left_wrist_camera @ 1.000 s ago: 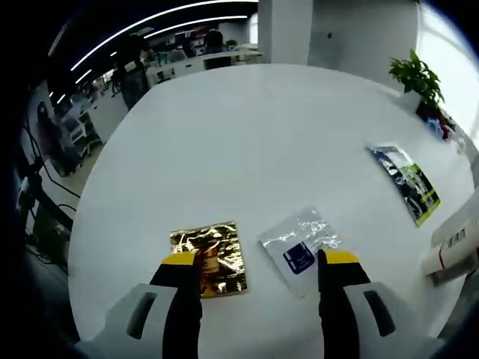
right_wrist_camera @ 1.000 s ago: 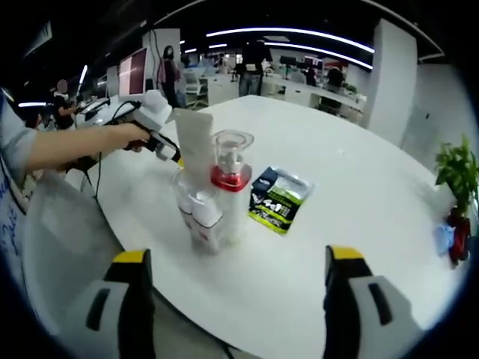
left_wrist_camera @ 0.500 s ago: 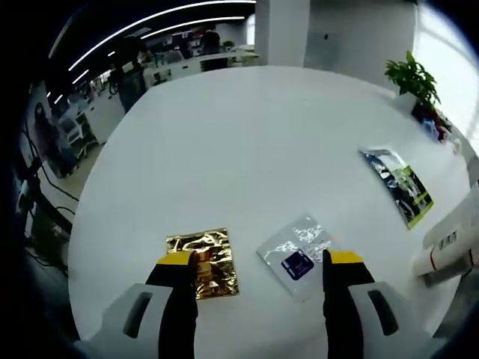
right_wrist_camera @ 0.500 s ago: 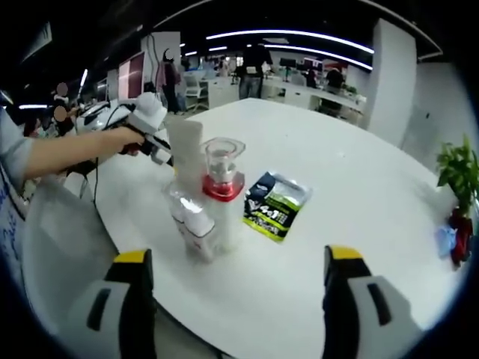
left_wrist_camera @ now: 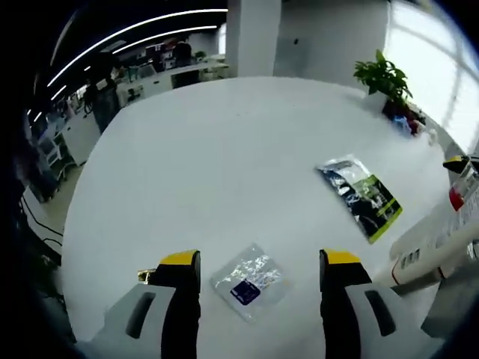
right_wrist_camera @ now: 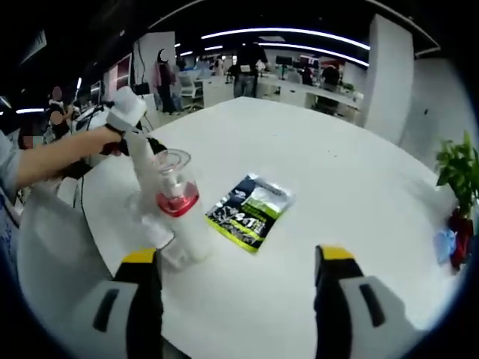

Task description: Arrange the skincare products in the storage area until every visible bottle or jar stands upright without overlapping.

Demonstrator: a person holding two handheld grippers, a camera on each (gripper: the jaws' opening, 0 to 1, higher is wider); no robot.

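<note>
A clear pump bottle [right_wrist_camera: 179, 224] with a red collar stands upright on the round white table [right_wrist_camera: 352, 179], a white tube [right_wrist_camera: 144, 173] close behind it. In the left gripper view the same tube [left_wrist_camera: 428, 249] and bottle [left_wrist_camera: 462, 196] sit at the right edge. My right gripper [right_wrist_camera: 237, 258] is open, short of the bottle and to its right. My left gripper [left_wrist_camera: 260, 262] is open too, over a clear sachet [left_wrist_camera: 247, 280] with a blue label. A hand holds the left gripper [right_wrist_camera: 122, 118] beyond the bottle.
A black and green sachet [right_wrist_camera: 249, 211] lies flat right of the bottle; in the left gripper view the same black and green sachet [left_wrist_camera: 360, 197] lies mid-table. A gold sachet [left_wrist_camera: 145, 277] peeks from behind the left jaw. A potted plant [left_wrist_camera: 382, 75] stands at the far table edge. People and desks fill the background.
The left view has swung right: the gold sachet slid behind the left jaw and the tube came nearer. In the right view the bottle and tube shifted left. Both grippers stayed open.
</note>
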